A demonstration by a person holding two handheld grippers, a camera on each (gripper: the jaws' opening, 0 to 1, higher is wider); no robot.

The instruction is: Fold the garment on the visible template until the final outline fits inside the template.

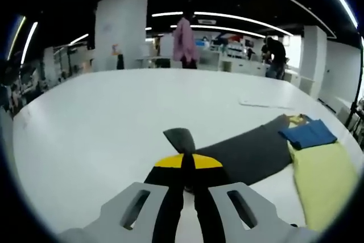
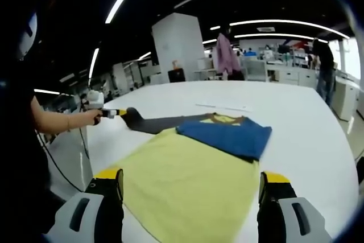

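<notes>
On the white table point(image 2: 318, 123), I am working a garment point(image 2: 187, 180) of three colours: a pale yellow body, a blue folded part point(image 2: 227, 135) lying on top of it, and a dark grey sleeve point(image 1: 250, 152) running away from the yellow body toward my left gripper point(image 1: 183, 166). My left jaws are standing closed, the yellow tips pressed together, and they are pinching the far end of that grey sleeve, which is rising in a small peak just beyond the tips; in the right gripper view the same gripper point(image 2: 116, 112) is drawing the sleeve out long, away from the yellow body. My right gripper point(image 2: 190, 183) is hovering over the near edge of the yellow body with its jaws spread wide and holding nothing. I cannot make out any template outline beside the yellow body. I am judging the cloth to be light, soft and limp, likely to sag, crease and slide on the smooth tabletop, so it is best taken by pinching an edge, a corner or a sleeve end, not the middle.
</notes>
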